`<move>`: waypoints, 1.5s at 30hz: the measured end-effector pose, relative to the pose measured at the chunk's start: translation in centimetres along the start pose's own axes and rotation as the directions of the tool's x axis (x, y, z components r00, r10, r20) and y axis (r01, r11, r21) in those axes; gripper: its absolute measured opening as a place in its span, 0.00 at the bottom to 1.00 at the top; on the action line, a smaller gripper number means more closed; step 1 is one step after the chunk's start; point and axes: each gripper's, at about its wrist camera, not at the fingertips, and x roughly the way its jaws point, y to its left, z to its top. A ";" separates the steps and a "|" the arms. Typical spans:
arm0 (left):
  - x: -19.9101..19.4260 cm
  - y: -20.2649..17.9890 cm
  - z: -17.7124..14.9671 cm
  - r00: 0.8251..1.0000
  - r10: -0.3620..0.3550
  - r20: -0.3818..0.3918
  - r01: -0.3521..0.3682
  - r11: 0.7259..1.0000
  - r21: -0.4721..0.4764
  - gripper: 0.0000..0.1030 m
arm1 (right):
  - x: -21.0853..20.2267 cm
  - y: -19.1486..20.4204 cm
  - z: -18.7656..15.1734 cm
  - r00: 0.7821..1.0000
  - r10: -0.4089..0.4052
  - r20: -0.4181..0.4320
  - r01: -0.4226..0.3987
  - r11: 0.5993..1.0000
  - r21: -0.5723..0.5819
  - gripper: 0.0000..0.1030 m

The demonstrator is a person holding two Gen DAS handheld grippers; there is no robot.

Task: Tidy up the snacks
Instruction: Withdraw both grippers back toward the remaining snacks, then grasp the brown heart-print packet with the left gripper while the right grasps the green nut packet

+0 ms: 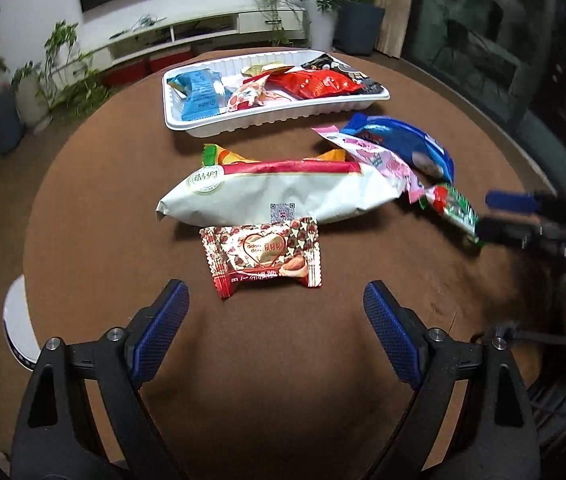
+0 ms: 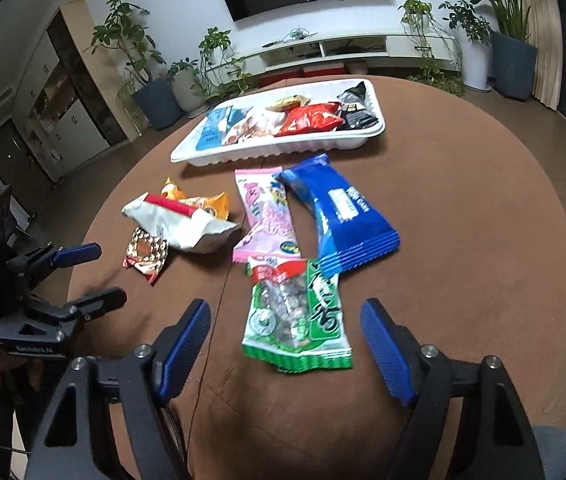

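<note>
- Left gripper (image 1: 275,300) hangs wide apart, empty, just short of the red-brown candy packet (image 1: 261,256).
- Right gripper (image 2: 285,320) gapes around the green snack bag (image 2: 297,316), pads not touching.
- Both packets lie on the table, nearer than the white tray (image 2: 283,148).

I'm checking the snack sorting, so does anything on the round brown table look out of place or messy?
Yes. Six packets lie loose in front of the white plastic tray. The green nut packet overlaps the pink wrapper, which leans on the blue packet. The white bag covers the orange packet. Nothing looks spilled or torn.
</note>
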 end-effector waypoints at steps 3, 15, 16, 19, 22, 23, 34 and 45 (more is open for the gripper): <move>0.0 0.3 0.7 1.000 0.019 0.008 -0.019 1.000 0.025 0.86 | -0.1 0.4 -0.3 1.000 -0.002 0.002 0.002 1.000 -0.011 0.78; 3.6 1.7 3.0 0.997 0.022 -0.071 -0.027 0.997 -0.075 0.86 | 0.3 0.5 -0.7 1.000 -0.025 -0.009 0.025 1.000 -0.010 0.78; 4.0 1.6 3.0 0.997 0.025 -0.075 -0.030 0.997 -0.071 0.86 | 0.4 0.3 -0.7 1.000 -0.026 -0.011 0.026 1.000 -0.001 0.78; 4.7 1.4 3.3 0.997 0.015 -0.075 -0.020 0.997 -0.070 0.86 | 0.5 -0.1 -0.7 0.999 -0.033 -0.021 0.033 0.999 0.019 0.78; 5.2 1.5 3.7 0.997 0.020 -0.075 -0.024 0.998 -0.065 0.85 | 0.7 -0.2 -0.6 0.999 -0.043 -0.022 0.043 0.999 0.019 0.78; 5.4 1.6 3.8 0.997 0.012 -0.076 -0.017 0.997 -0.070 0.82 | 0.7 -0.1 -0.5 0.999 -0.044 -0.025 0.045 0.999 0.014 0.78; 4.9 1.5 2.9 0.998 -0.018 -0.061 0.013 0.996 -0.083 0.47 | 1.6 0.5 -0.4 0.997 -0.062 -0.038 0.061 0.998 -0.024 0.78; 4.1 1.8 2.1 0.997 -0.055 -0.050 0.049 0.991 -0.123 0.16 | 2.7 0.9 -0.4 0.995 -0.079 -0.053 0.077 0.996 -0.045 0.78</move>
